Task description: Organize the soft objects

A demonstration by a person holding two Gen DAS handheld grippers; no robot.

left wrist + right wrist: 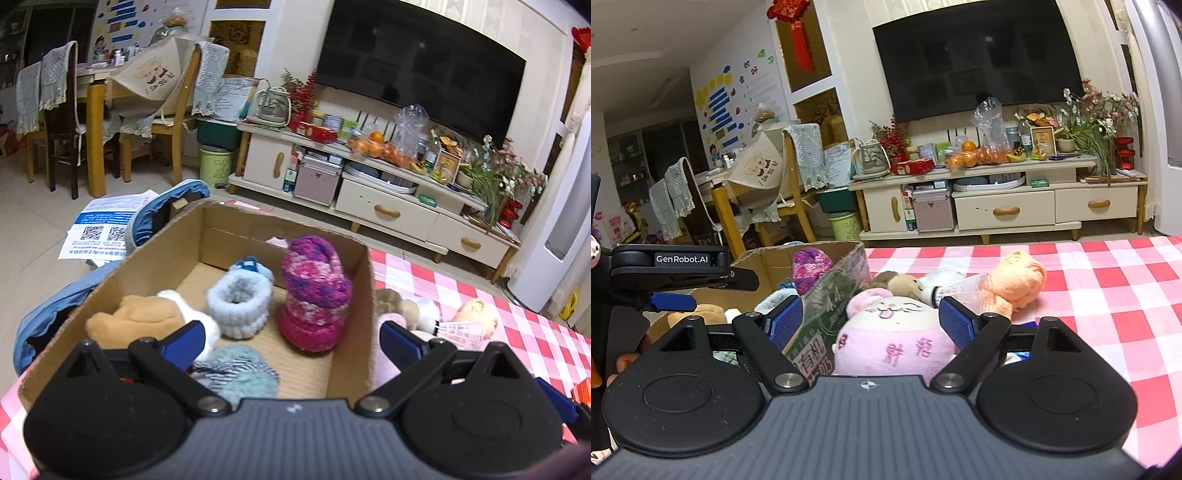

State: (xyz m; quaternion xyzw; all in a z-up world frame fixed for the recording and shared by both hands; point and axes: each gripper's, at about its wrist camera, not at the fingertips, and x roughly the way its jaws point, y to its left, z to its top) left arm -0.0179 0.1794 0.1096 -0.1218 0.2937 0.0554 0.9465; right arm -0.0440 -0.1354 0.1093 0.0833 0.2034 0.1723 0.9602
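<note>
My left tongs [291, 341] hang released over the near end of the cardboard box [354, 266], which sits at the table's [517, 332] left edge. Inside it, nearest, lies a striped teal knit [240, 373], then a tan plush [136, 321], a grey-blue knitted cuff [238, 306] and a magenta knitted hat [314, 291]. My right tongs [871, 323] are spread wide around a pink plush [894, 339] just outside the box's right wall. Beyond it lie a brown plush [901, 282] and an orange plush [1019, 278].
</note>
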